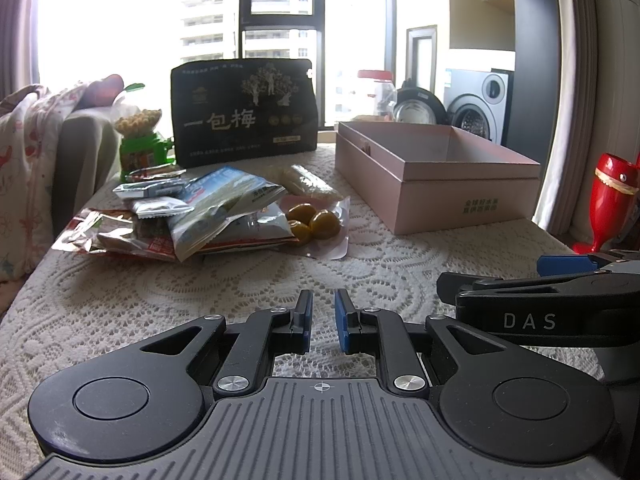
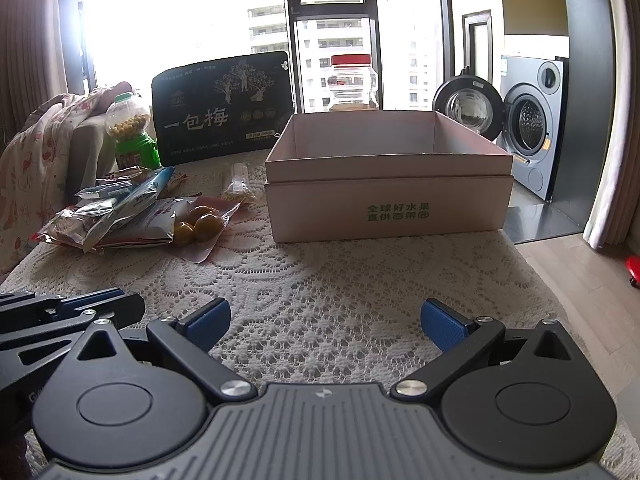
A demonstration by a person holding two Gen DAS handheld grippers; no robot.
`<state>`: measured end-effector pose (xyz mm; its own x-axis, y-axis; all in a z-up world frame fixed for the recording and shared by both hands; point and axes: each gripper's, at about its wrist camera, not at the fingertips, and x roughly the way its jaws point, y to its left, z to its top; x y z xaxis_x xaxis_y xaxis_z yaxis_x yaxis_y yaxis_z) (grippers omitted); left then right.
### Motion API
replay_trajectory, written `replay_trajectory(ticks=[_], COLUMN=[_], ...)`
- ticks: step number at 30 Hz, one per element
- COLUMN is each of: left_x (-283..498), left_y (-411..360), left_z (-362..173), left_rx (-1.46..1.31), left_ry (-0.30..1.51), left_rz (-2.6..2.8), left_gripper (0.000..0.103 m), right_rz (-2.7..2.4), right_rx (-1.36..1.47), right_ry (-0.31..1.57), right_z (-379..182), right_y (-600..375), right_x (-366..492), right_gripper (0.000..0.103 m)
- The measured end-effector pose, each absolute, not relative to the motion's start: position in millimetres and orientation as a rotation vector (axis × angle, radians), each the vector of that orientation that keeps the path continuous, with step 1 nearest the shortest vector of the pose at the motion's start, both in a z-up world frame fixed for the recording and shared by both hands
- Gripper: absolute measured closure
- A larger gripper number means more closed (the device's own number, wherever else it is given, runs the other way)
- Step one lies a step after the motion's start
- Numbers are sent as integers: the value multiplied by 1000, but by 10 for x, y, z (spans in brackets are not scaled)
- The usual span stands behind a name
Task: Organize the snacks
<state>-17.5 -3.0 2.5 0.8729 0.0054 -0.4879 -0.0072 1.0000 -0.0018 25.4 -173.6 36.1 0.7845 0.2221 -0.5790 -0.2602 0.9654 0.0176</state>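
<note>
A heap of snack packets (image 1: 208,212) (image 2: 132,216) lies on the lace-covered table (image 1: 400,264) at the left, with a clear pack of green olives (image 1: 316,222) (image 2: 200,224) at its right edge. Behind it stand a big black plum bag (image 1: 244,112) (image 2: 222,108) and a green candy dispenser (image 1: 140,136) (image 2: 130,132). An open, empty pink box (image 1: 460,200) (image 2: 388,216) sits to the right. My left gripper (image 1: 323,300) is shut with nothing in it, hovering over the cloth short of the heap. My right gripper (image 2: 326,312) is open and empty, facing the box.
A clear jar with a red lid (image 1: 376,88) (image 2: 352,80) stands behind the box. A cloth-draped chair (image 1: 48,152) is at the table's left end. A washing machine (image 2: 532,120) with its door open stands beyond on the right. A red vase-like object (image 1: 612,196) is right of the table.
</note>
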Motion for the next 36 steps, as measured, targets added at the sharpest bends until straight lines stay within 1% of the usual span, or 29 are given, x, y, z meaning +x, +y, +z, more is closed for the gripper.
replay_trajectory(ticks=[36], left_x=[-157], left_y=[-14], left_z=[10], left_rx=[-16], left_ry=[531], left_rz=[12], left_gripper=[86], right_rz=[252], right_rx=[-75], right_ry=[662], right_z=[336], right_y=[-1717], right_x=[317], right_gripper=[1])
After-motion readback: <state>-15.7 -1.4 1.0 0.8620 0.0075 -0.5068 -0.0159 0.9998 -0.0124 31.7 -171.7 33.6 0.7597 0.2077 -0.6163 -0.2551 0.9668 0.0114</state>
